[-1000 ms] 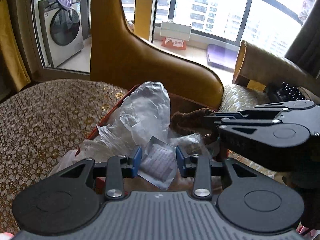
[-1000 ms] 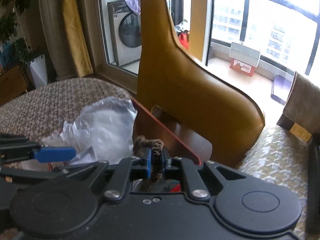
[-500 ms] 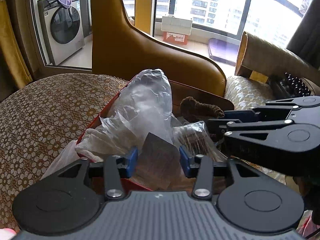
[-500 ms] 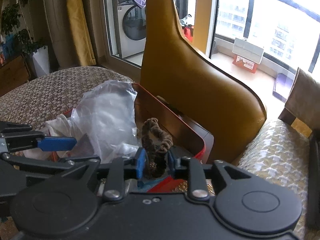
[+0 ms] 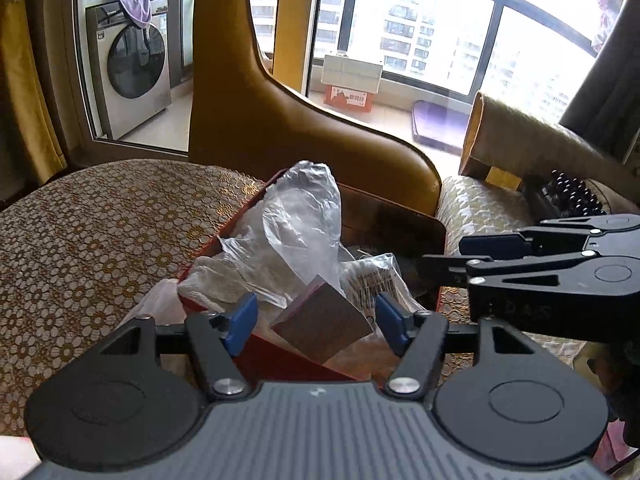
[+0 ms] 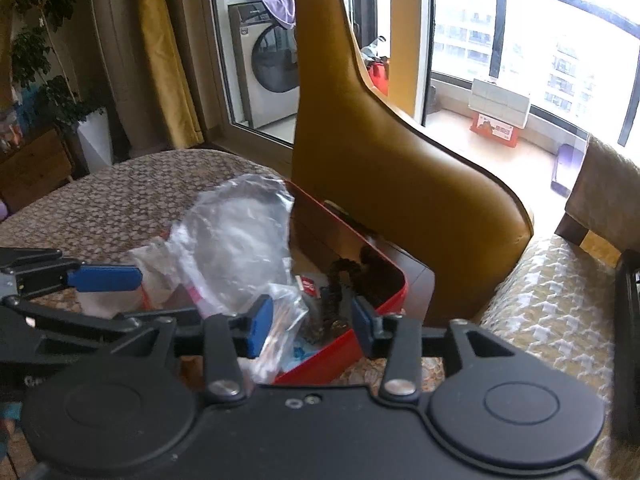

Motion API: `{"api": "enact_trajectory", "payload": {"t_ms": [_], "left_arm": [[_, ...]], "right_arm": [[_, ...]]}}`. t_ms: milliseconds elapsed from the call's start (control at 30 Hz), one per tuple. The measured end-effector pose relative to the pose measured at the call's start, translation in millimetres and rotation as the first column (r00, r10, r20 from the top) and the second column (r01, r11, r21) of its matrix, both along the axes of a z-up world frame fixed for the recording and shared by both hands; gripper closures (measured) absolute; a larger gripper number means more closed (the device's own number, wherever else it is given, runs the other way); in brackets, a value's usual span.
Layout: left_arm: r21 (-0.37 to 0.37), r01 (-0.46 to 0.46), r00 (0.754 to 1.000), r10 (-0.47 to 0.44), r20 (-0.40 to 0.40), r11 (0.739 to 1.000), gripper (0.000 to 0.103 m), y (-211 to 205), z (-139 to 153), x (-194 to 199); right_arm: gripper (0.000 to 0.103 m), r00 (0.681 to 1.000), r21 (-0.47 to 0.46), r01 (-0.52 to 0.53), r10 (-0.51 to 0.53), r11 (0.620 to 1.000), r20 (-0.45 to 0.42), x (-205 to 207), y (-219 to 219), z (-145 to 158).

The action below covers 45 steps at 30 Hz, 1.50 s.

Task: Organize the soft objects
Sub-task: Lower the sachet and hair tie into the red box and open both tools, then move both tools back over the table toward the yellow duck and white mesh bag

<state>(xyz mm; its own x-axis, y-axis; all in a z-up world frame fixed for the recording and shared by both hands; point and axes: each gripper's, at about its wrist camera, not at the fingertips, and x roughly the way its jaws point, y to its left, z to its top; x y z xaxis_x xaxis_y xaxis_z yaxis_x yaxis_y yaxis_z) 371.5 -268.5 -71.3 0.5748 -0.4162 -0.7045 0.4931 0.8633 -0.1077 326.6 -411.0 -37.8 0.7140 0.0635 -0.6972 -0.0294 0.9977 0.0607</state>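
Both claws opening, nothing pinched. Left gripper (image 5: 316, 322) has let go flat grey-brown card packet (image 5: 325, 326), now resting in red rectangular box (image 6: 340, 354); right gripper (image 6: 308, 320) dropped dark brown fuzzy scrunchie (image 6: 340, 284) there too. Crumpled clear plastic bag (image 5: 304, 216) already inside. Two items stowed; hands free for next.

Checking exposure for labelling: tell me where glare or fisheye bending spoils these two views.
Left wrist view: window is blown out, washing machine and frames bow. Right wrist view: window glares too, plant corner is dim; red box stays readable.
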Motion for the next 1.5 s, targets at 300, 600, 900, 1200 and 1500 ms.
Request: {"api": "enact_trajectory", "payload": {"t_ms": [300,600,900,1200,1500], "left_arm": [[-0.012,-0.005,0.999,0.005,0.037,1.0,0.038,25,27,-28],[-0.036,-0.031,0.997,0.034,0.072,0.999,0.038,62,53,-60],[-0.067,-0.074,0.992,0.081,0.101,0.995,0.028,109,77,-92],[-0.106,-0.113,0.986,0.125,0.112,0.988,0.02,164,90,-123],[-0.138,-0.159,0.978,0.175,0.112,0.978,0.007,215,91,-152]], "right_arm": [[0.052,0.997,0.02,-0.049,0.048,0.999,0.052,-34,16,26],[0.046,0.988,0.027,-0.116,0.112,0.993,0.106,-67,47,52],[0.039,0.976,0.068,-0.179,0.168,0.982,0.141,-94,88,70],[0.024,0.958,0.079,-0.245,0.228,0.966,0.174,-114,132,80],[0.006,0.943,0.089,-0.296,0.276,0.951,0.188,-133,170,77]]}}
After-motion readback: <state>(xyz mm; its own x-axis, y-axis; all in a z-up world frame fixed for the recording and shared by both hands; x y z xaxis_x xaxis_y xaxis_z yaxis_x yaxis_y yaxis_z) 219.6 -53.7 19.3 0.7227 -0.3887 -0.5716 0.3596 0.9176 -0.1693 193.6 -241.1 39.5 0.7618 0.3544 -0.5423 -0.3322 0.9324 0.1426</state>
